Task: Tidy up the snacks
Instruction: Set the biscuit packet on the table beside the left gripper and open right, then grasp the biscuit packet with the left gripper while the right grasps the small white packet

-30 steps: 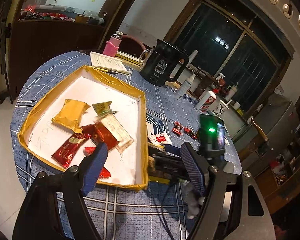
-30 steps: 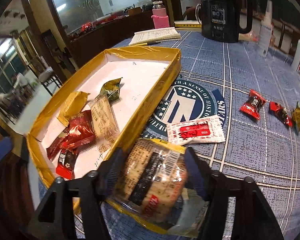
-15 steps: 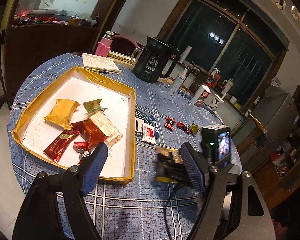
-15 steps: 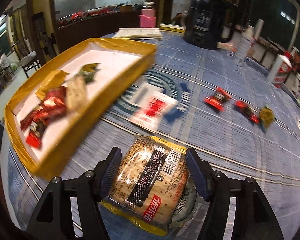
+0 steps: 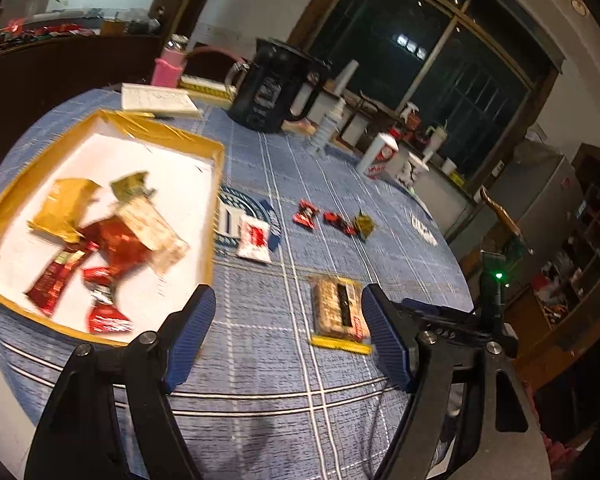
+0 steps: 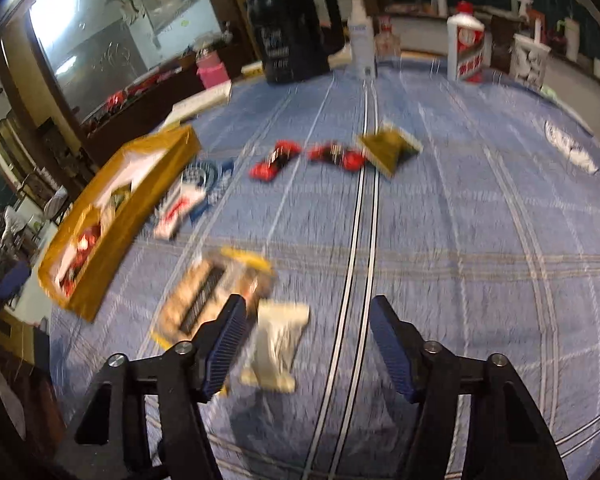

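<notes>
A yellow-rimmed tray (image 5: 216, 200) (image 6: 112, 240) with a white floor holds several wrapped snacks. The cracker pack (image 5: 338, 312) (image 6: 204, 292) lies flat on the blue checked cloth, to the right of the tray. My right gripper (image 6: 308, 308) hovers just right of the pack; its jaws are closing with nothing gripped, and a pale wrapper end (image 6: 276, 344) lies by its left finger. My left gripper (image 5: 287, 296) stands open and empty over the cloth between tray and pack. Loose further back are a white-red sachet (image 5: 254, 238) (image 6: 176, 212), two red candies (image 5: 306, 216) (image 6: 274, 160) and a gold packet (image 5: 364, 226) (image 6: 388, 148).
At the back of the round table stand a black jug (image 5: 272, 92) (image 6: 296, 36), a notebook (image 5: 156, 98), a pink bottle (image 5: 168, 66), a slim white bottle (image 5: 330, 124) and a white-red carton (image 5: 380, 156). The table edge curves away on the right.
The right gripper has let go of the cracker pack and swung right; the pack now lies on the cloth. The left gripper's view has shifted right, away from the tray.
</notes>
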A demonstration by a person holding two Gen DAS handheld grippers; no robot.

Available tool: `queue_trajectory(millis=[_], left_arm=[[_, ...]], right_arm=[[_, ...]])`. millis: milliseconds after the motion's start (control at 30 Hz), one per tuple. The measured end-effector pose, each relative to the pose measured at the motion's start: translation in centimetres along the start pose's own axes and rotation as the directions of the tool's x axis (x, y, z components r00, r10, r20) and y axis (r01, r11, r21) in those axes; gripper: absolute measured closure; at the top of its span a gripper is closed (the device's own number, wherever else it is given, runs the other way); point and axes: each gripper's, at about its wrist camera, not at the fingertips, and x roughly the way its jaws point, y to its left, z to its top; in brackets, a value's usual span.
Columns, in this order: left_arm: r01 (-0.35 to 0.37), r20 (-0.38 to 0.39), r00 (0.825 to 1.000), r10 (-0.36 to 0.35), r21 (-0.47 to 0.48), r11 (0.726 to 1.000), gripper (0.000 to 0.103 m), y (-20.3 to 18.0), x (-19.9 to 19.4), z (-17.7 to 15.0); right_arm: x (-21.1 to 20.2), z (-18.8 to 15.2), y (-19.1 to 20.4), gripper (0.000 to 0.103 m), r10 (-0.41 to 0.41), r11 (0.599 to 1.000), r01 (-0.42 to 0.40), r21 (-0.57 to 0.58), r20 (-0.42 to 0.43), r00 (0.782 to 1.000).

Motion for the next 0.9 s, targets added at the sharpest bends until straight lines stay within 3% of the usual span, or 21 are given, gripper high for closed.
queue_trajectory(millis=[133, 300, 333, 600, 733, 900], left_arm=[[-0.005, -0.048, 0.999, 0.006, 0.025, 1.0, 0.028, -1.4, 1.3, -0.5], [-0.032, -0.096, 0.995, 0.038, 0.063, 0.997, 0.028, -2.8, 2.8, -0.8], [-0.035, -0.112, 0.993, 0.043, 0.075, 0.997, 0.028, -3.2, 3.4, -0.9], [-0.035, -0.248, 0.966, 0.079, 0.176, 0.984, 0.028, -6.5, 9.7, -2.1], [-0.045, -0.256, 0.96, 0.109, 0.244, 0.969, 0.028, -8.4, 12.1, -2.2], [-0.109, -0.231, 0.954, 0.193, 0.331, 0.937, 0.028, -9.9, 15.0, -1.9]], right_arm=[[1.7, -0.9, 0.9, 0.055, 0.014, 1.0, -0.014, -0.026, -0.022, 1.0], [2.1, -1.0, 2.3, 0.061, -0.055, 0.993, 0.056, -0.103, 0.014, 0.998], [2.2, -1.1, 2.5, 0.069, -0.079, 0.989, 0.081, -0.122, 0.02, 0.997], [1.1, -1.6, 0.0, 0.07, -0.08, 0.993, 0.083, -0.085, 0.035, 0.996], [-0.4, -1.9, -2.3, 0.07, -0.065, 0.997, 0.067, -0.035, 0.051, 0.997], [-1.5, -2.2, -3.9, 0.07, -0.029, 1.0, 0.029, 0.008, 0.062, 0.998]])
